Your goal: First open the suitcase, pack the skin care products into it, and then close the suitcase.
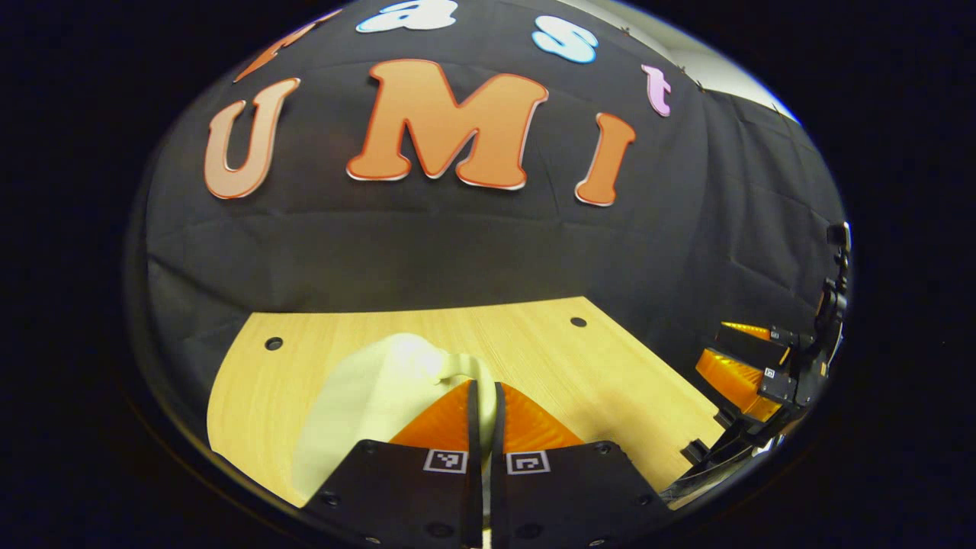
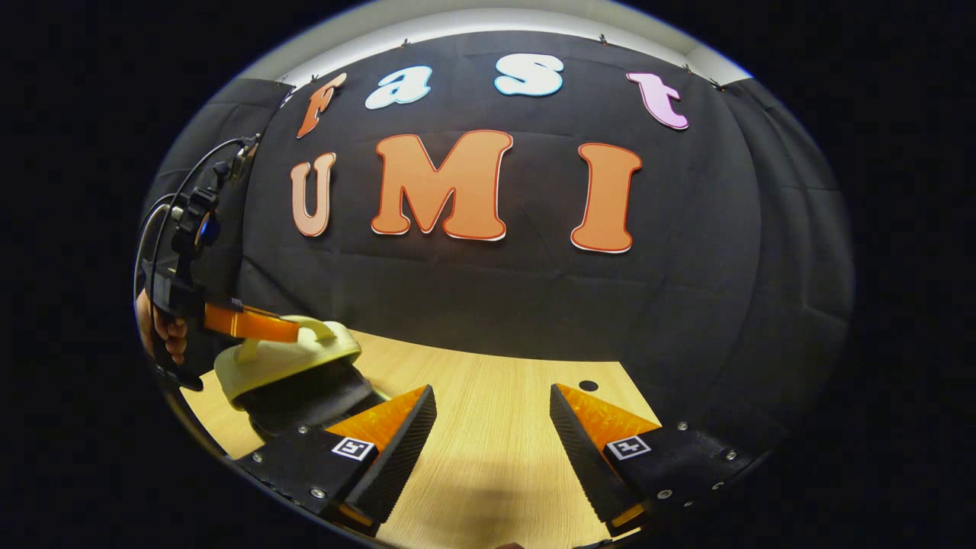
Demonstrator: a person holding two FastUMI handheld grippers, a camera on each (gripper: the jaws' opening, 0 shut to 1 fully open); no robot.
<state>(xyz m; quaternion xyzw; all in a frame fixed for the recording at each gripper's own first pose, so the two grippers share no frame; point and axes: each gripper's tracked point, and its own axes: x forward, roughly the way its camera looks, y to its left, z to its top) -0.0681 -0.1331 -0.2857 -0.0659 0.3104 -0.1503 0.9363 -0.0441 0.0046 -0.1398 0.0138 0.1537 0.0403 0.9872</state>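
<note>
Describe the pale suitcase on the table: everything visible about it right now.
The suitcase is small, pale cream-yellow, glossy like hard plastic, with rounded corners and a moulded top handle. Its lid is tilted up, showing a dark interior. It sits on the wooden table at its left side. The left gripper, closed, is at the handle.

We count one pale yellow suitcase (image 2: 286, 358) with one handle (image 2: 309, 326), resting on one wooden bench (image 2: 488, 427). We count two tongs, the left tongs (image 1: 486, 396) and the right tongs (image 2: 492, 427), and one hand (image 2: 164, 329). We see two holes in the bench.
</note>
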